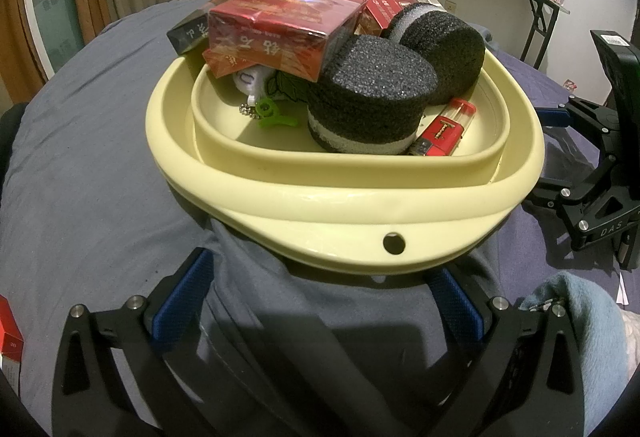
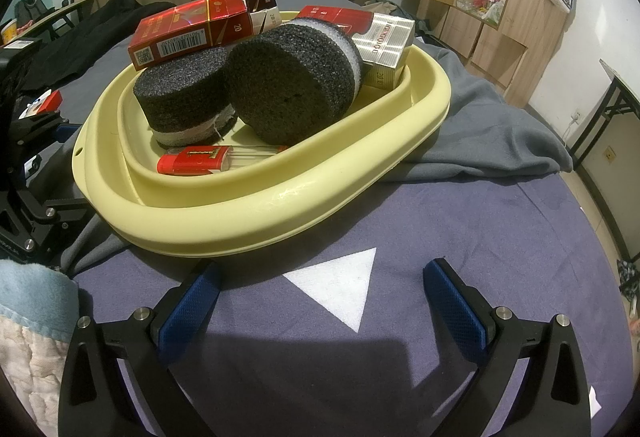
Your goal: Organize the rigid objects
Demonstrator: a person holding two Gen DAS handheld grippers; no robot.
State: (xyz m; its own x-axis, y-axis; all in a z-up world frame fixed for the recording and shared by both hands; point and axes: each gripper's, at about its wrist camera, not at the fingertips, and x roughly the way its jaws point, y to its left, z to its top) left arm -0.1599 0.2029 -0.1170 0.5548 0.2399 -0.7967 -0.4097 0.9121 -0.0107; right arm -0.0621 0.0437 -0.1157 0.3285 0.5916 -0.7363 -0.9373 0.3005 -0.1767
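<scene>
You see a pale yellow basin (image 1: 348,233) on a bed with a grey-blue cover (image 1: 80,157). In the basin are two black foam cylinders (image 1: 372,97), each ringed by a white band, glossy red boxes (image 1: 280,25) with gold lettering, a red lighter (image 1: 442,131) with a clear end, and a bright green clip (image 1: 272,113). A white triangle (image 2: 340,285) marks the purple sheet (image 2: 480,221). A silver-and-red pack (image 2: 384,45) carries red print. Your grippers are black with blue textured pads (image 2: 188,313).

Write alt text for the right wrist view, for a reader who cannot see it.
A pale yellow basin on a blue-grey bedcover holds two black foam cylinders, red cigarette packs and a red lighter. The right claw is open and empty just in front of it.
</scene>
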